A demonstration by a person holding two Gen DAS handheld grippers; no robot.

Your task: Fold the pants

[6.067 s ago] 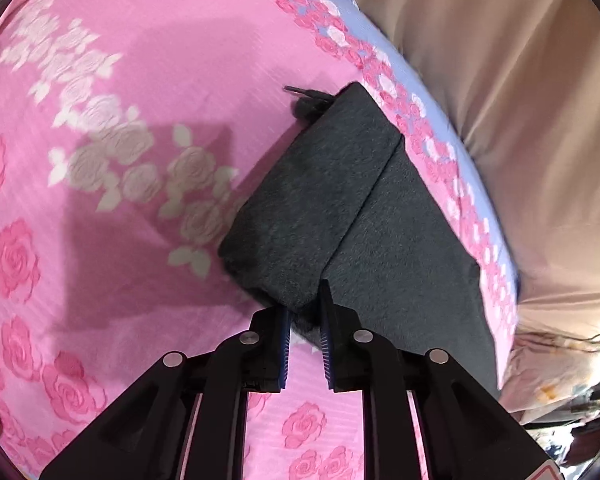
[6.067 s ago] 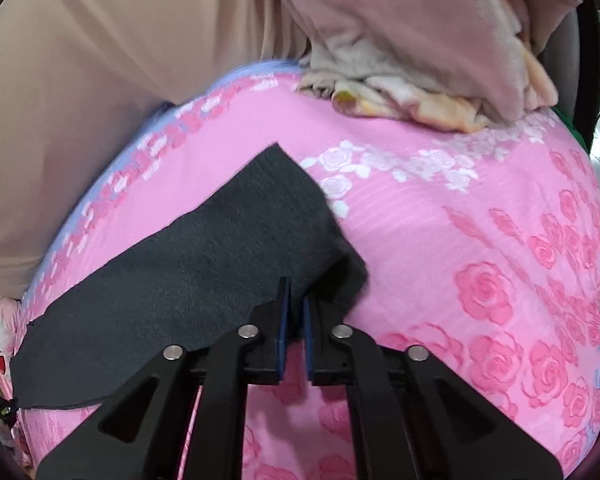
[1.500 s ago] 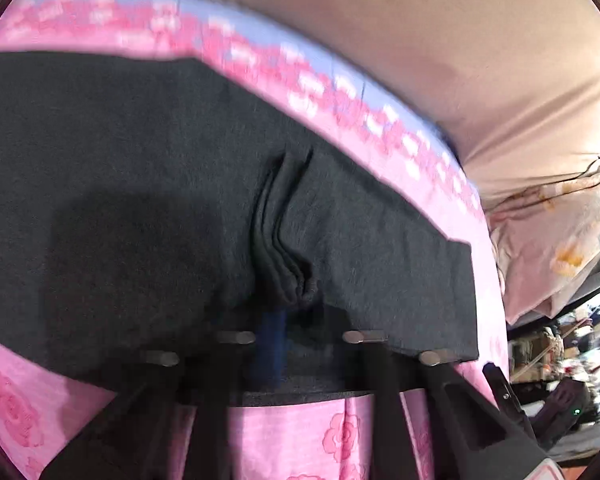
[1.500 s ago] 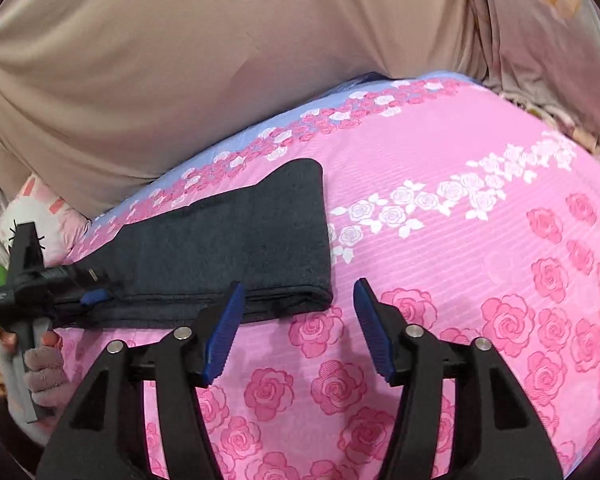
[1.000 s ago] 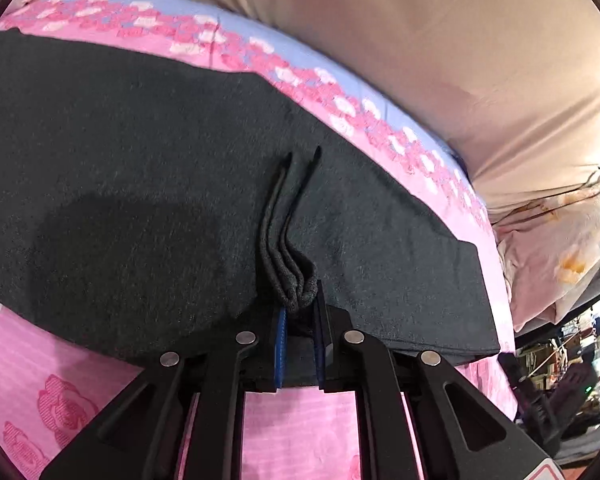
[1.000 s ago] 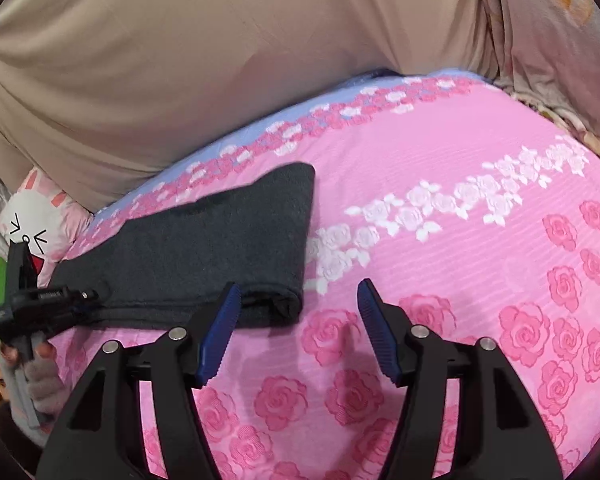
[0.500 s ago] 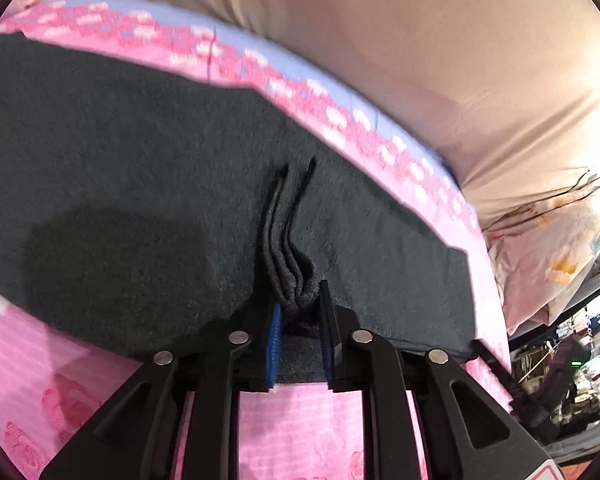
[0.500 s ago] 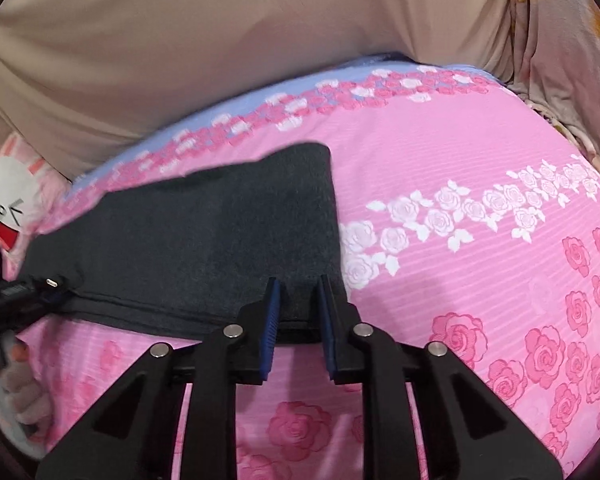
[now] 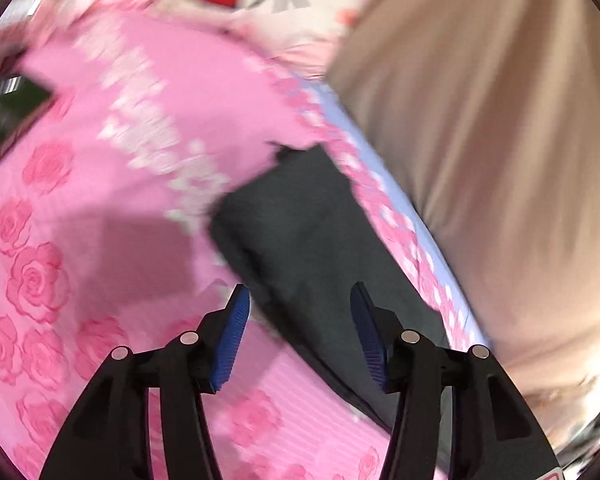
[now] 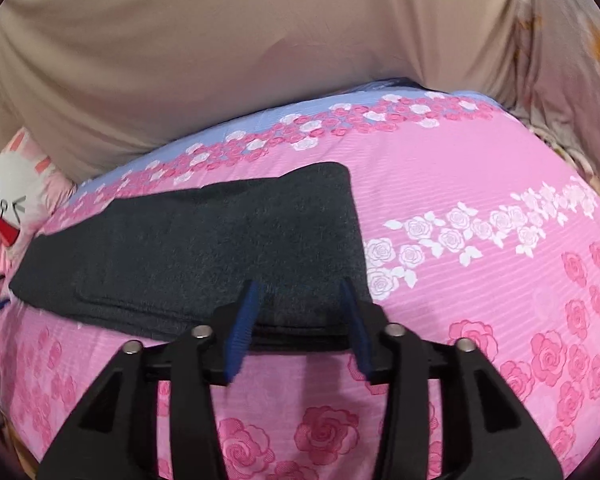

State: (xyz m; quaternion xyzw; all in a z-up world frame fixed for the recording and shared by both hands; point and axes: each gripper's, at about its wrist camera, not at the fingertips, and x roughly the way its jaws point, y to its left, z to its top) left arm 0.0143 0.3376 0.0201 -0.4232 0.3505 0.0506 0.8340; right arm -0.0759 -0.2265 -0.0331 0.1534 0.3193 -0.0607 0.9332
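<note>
The dark grey pants (image 10: 204,240) lie folded in a long strip on the pink rose bedsheet (image 10: 480,184), a smaller folded layer on top near the front edge. My right gripper (image 10: 300,300) is open and empty, its blue pads over the strip's near edge at the right end. In the blurred left wrist view the pants (image 9: 312,240) run away along the sheet's blue border. My left gripper (image 9: 298,300) is open and empty just above their near edge.
A beige quilt (image 10: 220,48) is piled along the far side of the bed (image 9: 500,140). A white and red cartoon cushion (image 10: 4,208) sits at the left end. A floral blanket (image 10: 580,40) lies at the far right.
Both grippers have opened and let go of the pants. The left gripper has swung left, fast enough to blur its view. The right gripper has hardly moved.
</note>
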